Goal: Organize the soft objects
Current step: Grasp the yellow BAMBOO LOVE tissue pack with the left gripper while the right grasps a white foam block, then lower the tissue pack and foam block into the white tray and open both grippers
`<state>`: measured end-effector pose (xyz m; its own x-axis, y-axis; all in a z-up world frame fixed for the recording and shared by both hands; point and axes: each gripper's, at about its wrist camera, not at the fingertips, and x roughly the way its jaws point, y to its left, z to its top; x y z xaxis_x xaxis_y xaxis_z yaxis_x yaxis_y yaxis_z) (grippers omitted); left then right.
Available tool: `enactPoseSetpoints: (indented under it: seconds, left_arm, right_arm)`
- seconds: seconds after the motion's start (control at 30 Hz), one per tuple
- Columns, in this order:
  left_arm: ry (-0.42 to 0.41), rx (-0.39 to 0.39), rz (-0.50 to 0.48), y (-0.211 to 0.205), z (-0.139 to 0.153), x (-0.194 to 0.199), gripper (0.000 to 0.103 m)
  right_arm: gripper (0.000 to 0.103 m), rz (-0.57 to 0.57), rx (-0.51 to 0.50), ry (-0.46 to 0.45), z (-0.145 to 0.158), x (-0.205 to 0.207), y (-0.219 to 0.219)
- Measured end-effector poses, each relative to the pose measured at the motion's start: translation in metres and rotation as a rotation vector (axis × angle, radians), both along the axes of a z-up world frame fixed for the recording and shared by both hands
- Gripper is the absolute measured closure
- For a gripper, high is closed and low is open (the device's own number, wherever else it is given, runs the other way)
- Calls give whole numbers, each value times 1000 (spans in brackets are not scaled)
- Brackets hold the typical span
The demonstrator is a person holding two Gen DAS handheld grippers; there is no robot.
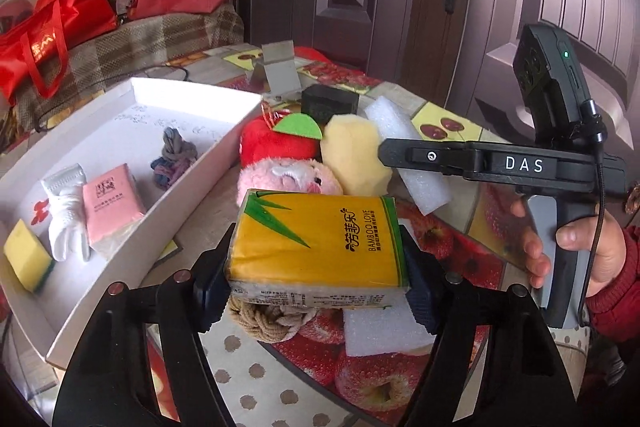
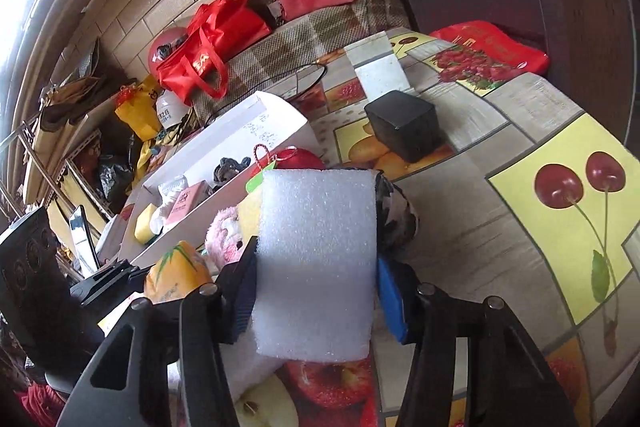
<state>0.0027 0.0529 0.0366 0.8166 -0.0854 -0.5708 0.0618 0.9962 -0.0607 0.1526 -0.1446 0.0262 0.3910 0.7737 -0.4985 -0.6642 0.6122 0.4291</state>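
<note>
My left gripper (image 1: 318, 285) was clamped across the short sides of the yellow tissue pack (image 1: 316, 243), just beside the white box (image 1: 192, 171); it looked light and squashy. My right gripper (image 2: 314, 297) pinched the white foam block (image 2: 316, 259) over the table (image 2: 520, 131), featherlight and easily dented

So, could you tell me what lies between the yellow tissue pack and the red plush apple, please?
In the left wrist view, a pink plush toy lies between the yellow tissue pack and the red plush apple.

Fruit-print table (image 2: 500, 115), white tray (image 1: 192, 171), black box (image 2: 404, 125), perhaps foam (image 1: 384, 331)
</note>
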Motion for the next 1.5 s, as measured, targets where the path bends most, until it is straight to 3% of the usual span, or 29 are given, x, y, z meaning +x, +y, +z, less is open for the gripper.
enactPoseSetpoints:
  seconds: [0.17, 0.33, 0.67, 0.93, 1.3, 1.5]
  left_arm:
    - [-199, 45, 147, 9, 16, -41, 30]
    - [-272, 90, 282, 26, 21, -67, 30]
    - [-275, 111, 478, 86, 18, -97, 30]
    - [-278, 113, 640, 134, 16, -98, 29]
    - [-268, 119, 697, 157, 14, -83, 29]
    - [-247, 118, 709, 169, 14, -66, 29]
  right_arm:
    - [50, -104, 74, -151, 19, -25, -29]
    - [50, -79, 67, -290, 34, -60, -24]
    - [50, 82, -2, -319, 28, -88, 40]
    - [50, 86, -29, -341, 26, -98, 90]
    - [50, 118, -16, -310, 25, -109, 150]
    - [50, 37, -5, -277, 27, -85, 177]
